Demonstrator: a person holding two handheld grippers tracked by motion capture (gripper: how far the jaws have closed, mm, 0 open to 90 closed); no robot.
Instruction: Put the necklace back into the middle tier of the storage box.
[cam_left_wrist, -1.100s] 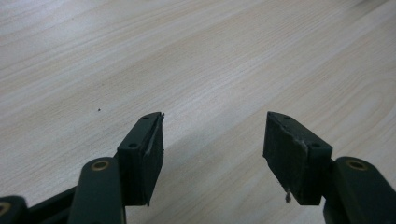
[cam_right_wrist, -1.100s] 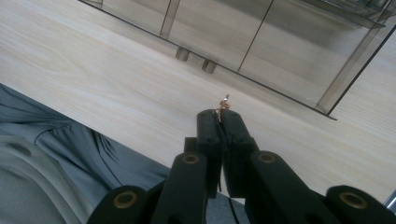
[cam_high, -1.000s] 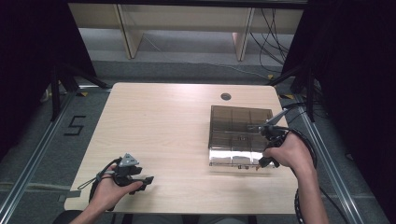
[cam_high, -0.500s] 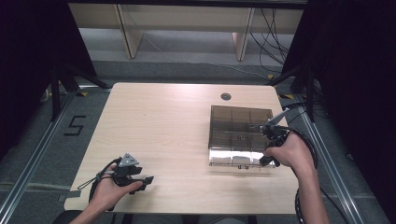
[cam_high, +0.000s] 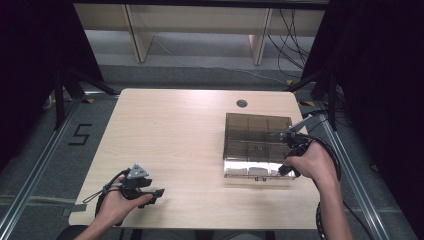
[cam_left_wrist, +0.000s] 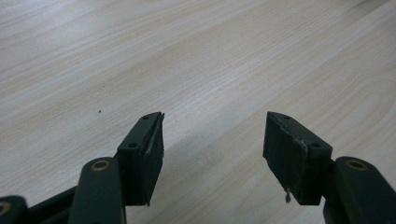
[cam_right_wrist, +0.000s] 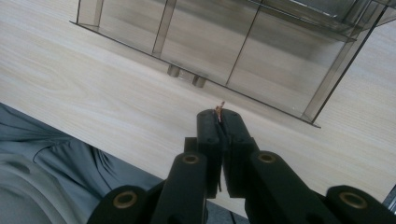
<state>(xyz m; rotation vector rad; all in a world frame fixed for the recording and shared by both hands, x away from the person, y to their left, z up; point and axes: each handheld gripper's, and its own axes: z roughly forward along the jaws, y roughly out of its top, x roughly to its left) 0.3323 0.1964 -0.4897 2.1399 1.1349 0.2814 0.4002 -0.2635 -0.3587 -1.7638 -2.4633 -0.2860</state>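
Nothing has moved; right tool (cam_right_wrist: 219, 122) closed beside smoky compartmented plastic box (cam_high: 256, 145).

Bright table, dark surround

We see the table (cam_high: 175, 130) evenly lit from above, black curtains either side; the box (cam_high: 257, 145) shows glare; both gripper views blur softly at close range.

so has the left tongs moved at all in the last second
No. In the high view the left tongs sit at the same spot near the table's front left edge as in both earlier pictures, open over bare wood.
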